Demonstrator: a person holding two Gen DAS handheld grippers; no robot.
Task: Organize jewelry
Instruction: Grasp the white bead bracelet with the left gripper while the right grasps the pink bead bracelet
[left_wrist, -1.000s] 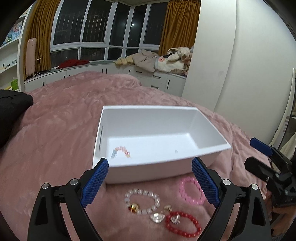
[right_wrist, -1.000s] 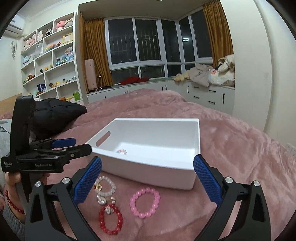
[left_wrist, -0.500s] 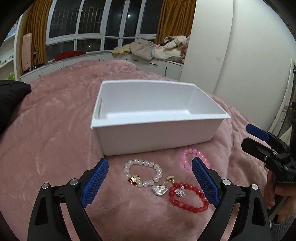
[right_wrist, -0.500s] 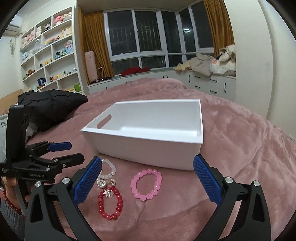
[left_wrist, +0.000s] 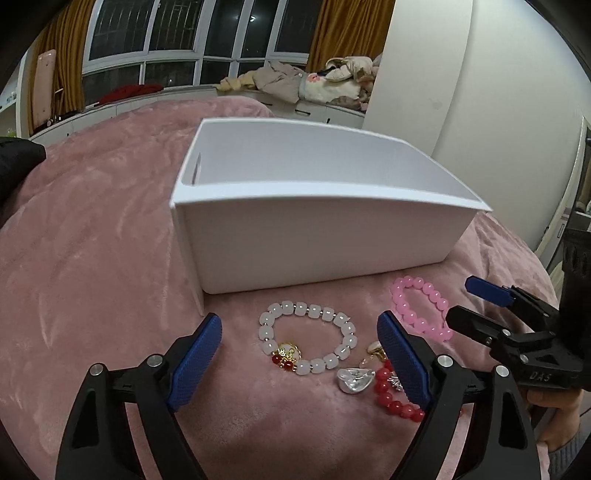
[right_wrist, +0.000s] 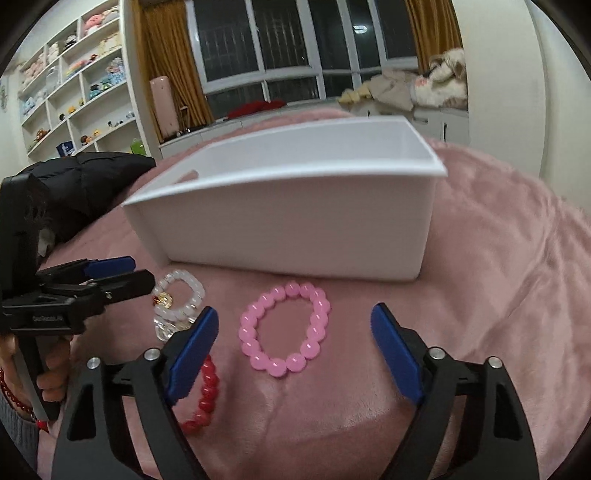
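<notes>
A pink plush bedspread (left_wrist: 92, 258) is seen below dark windows (right_wrist: 288, 40) and toy shelves (right_wrist: 74, 96). A white bin (left_wrist: 317, 236) is set on it, interior hidden from both views. At the bin's 6 o'clock the jewelry is laid: white bead bracelet (left_wrist: 308, 338), pink bead bracelet (right_wrist: 284, 328) at its 3 o'clock, red bead bracelet (right_wrist: 203, 398) partly covered by fingers. Left gripper (left_wrist: 299, 363) is held wide, empty, framing the white bracelet. Right gripper (right_wrist: 291, 352) is held wide, empty, framing the pink one. A clear charm (left_wrist: 354, 379) is hard to identify.

Home bedroom: pink bedspread (right_wrist: 498, 266), toy-filled shelves (right_wrist: 74, 92), curtained window (right_wrist: 280, 48), window-seat laundry (left_wrist: 314, 79).
</notes>
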